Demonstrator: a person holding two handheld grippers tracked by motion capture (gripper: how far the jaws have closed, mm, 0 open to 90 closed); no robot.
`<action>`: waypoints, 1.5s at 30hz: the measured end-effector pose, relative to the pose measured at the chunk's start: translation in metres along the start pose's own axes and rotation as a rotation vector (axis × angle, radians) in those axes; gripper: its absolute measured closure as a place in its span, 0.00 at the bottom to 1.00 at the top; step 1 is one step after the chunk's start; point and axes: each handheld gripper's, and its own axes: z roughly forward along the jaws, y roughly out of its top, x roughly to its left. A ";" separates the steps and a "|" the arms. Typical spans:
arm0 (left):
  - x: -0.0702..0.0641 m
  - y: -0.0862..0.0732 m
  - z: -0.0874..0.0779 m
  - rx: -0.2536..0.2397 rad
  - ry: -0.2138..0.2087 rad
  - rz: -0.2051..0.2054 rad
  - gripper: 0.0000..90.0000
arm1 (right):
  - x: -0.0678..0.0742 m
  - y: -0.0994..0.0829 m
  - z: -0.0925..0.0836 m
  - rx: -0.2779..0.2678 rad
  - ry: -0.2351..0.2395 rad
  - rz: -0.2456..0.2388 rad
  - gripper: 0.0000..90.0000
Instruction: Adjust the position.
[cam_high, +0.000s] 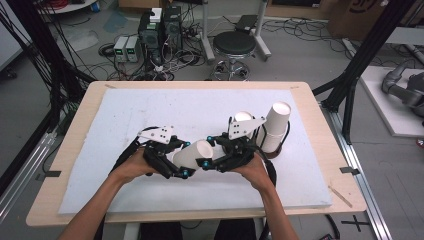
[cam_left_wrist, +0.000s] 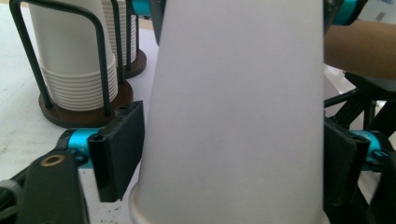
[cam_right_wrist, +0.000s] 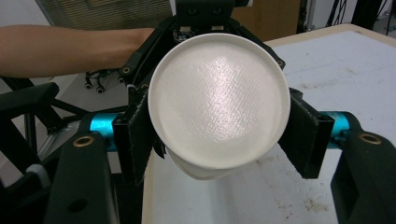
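White paper cup (cam_high: 194, 154) — plain, tapered, lying level between the two tools above the counter (cam_high: 70, 150). Right tool (cam_high: 214, 161) clamped on its narrow base end; the right gripper view shows the round, textured bottom disc. Left tool (cam_high: 172, 165): the left gripper view shows the smooth wall filling the gap, both pads against it. That view also catches two wire racks of stacked cups (cam_left_wrist: 74, 60) beyond the left tool.
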 end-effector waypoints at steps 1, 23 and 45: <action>0.000 0.000 0.000 0.003 0.000 0.009 0.27 | 0.000 0.000 0.000 0.000 -0.002 0.004 0.39; -0.002 0.001 0.001 0.027 0.012 0.015 0.32 | 0.000 0.000 0.001 0.004 -0.004 -0.011 0.39; -0.002 0.002 -0.003 0.029 0.031 0.017 0.32 | 0.001 -0.001 -0.002 0.011 -0.051 0.010 0.17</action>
